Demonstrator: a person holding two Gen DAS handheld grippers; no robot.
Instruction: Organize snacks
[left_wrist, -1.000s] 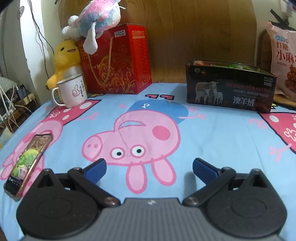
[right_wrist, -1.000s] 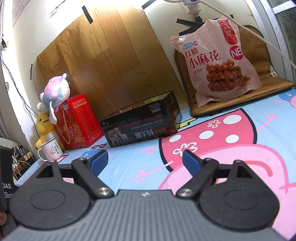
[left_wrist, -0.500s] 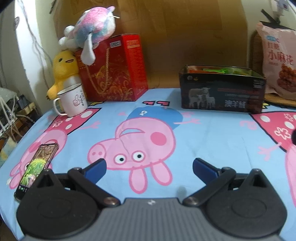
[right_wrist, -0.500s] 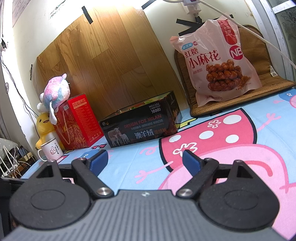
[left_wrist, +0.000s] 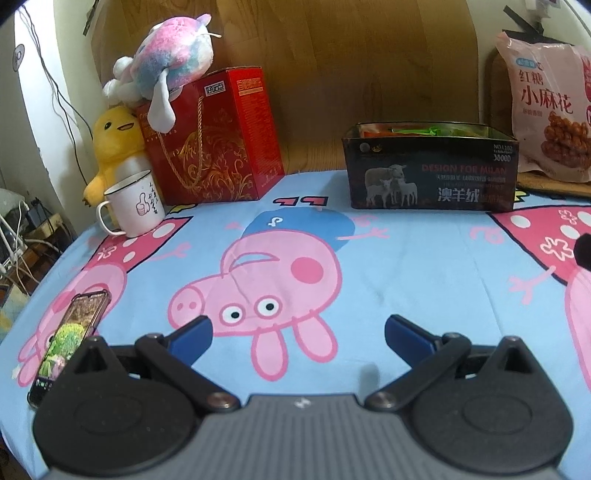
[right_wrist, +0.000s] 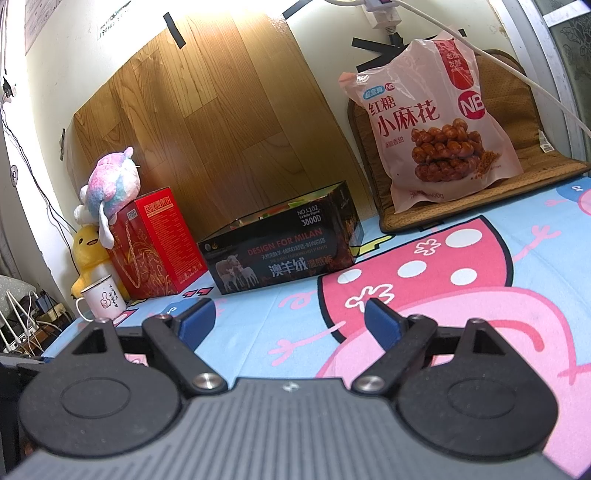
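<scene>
Snack bag (right_wrist: 432, 122): pink, printed with fried twists, leaning upright on a brown mat right of the dark box (right_wrist: 284, 251); box contents barely visible over the rim. Left tool (left_wrist: 297, 330) and right tool (right_wrist: 288, 319) both wide apart, empty.

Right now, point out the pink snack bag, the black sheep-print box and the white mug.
pink snack bag (right_wrist: 430, 122), right wrist view, printed front.
black sheep-print box (left_wrist: 432, 182), left wrist view, front wall.
white mug (left_wrist: 138, 206), left wrist view, side.

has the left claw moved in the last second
Yes. The left claw has pulled back from the dark tin box, which looks smaller and farther off; the phone now sits higher and more fully in view.
</scene>
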